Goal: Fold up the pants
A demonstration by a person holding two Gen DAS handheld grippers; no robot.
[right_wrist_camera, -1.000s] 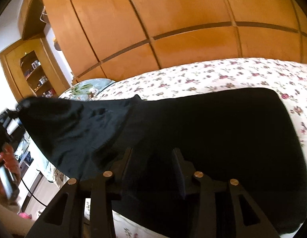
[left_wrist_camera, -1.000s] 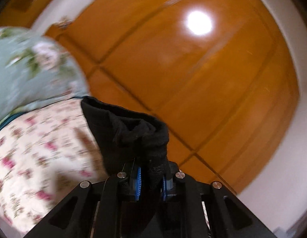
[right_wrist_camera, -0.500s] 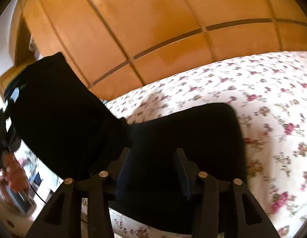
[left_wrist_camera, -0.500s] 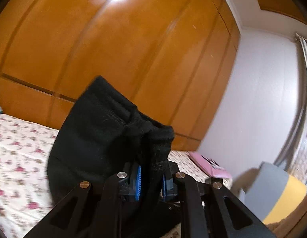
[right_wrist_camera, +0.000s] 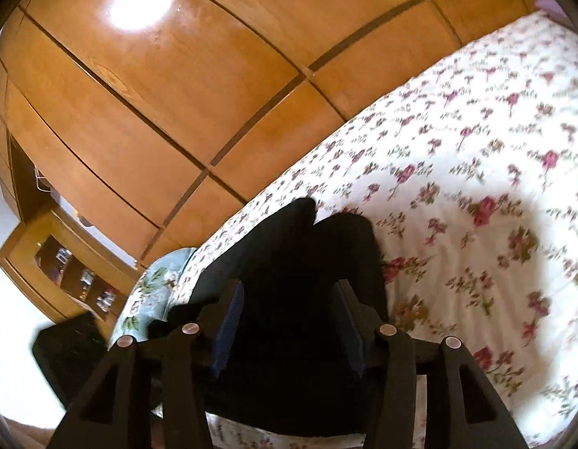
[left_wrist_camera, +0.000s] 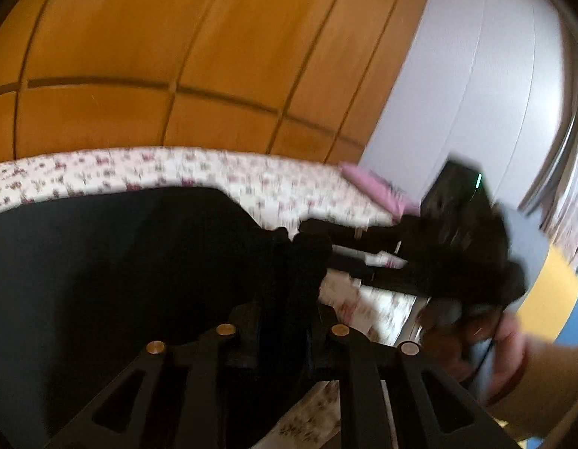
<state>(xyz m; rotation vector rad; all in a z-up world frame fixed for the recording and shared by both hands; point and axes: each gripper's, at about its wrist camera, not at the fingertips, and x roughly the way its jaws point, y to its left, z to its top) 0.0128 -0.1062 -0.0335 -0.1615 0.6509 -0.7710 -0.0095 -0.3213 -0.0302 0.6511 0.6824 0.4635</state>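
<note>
The left gripper was clamped on a bunched edge of the black pants, though its jaws were beginning to open. The cloth ran up between the pads and spread out to the left of this gripper, flat on the flowered bedsheet. To its right, the right gripper reached in sideways, held by a hand. A pink item lay farther back on the bed.

The right gripper had its jaws apart and opening. The pants lay between and under its blue pads, which did not press the cloth. Beyond it stood wooden wardrobe doors.
</note>
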